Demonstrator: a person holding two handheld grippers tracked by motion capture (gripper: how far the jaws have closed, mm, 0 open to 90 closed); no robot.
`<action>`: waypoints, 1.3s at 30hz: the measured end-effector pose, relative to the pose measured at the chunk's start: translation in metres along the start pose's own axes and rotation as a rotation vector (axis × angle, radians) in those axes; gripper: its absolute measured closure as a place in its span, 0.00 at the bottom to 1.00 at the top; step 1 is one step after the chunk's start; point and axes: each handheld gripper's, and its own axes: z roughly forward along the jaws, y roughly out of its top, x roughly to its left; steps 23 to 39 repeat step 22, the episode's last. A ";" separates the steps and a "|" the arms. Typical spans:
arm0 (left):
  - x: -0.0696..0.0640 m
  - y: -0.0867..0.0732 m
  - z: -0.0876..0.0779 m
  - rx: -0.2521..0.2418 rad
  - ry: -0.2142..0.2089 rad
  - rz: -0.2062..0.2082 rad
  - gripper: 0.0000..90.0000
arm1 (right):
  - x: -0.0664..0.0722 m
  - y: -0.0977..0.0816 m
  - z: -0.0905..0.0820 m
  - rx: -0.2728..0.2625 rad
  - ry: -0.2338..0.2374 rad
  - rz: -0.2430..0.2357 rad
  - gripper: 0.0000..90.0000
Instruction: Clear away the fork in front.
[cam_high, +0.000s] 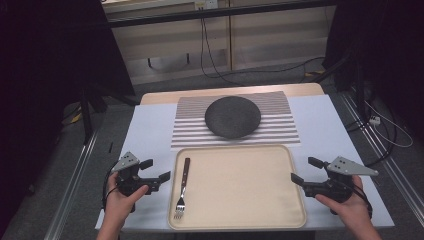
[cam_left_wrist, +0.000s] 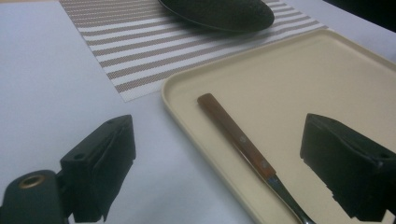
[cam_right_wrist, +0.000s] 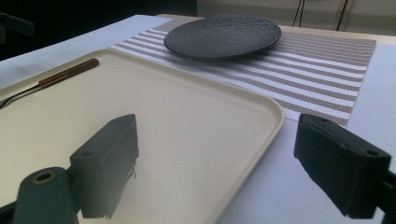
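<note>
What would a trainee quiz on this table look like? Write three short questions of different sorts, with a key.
1. True or false: the fork lies on the dark plate.
2. The plate sits on: A) the tray B) the striped placemat C) bare table.
3. Fill in: both the left gripper and right gripper have their jaws ____.

Key: 1 false, it lies in the tray; 2 B; 3 open.
</note>
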 end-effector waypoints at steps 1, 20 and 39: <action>0.000 -0.001 -0.001 -0.004 0.003 0.001 0.11 | 0.000 -0.001 0.000 0.000 0.001 -0.002 0.15; 0.006 -0.012 -0.008 -0.020 0.029 -0.001 0.09 | -0.001 -0.007 0.002 0.019 0.015 -0.024 0.15; 0.006 -0.012 -0.007 -0.019 0.031 -0.001 0.08 | -0.001 -0.008 0.003 0.026 0.015 -0.023 0.14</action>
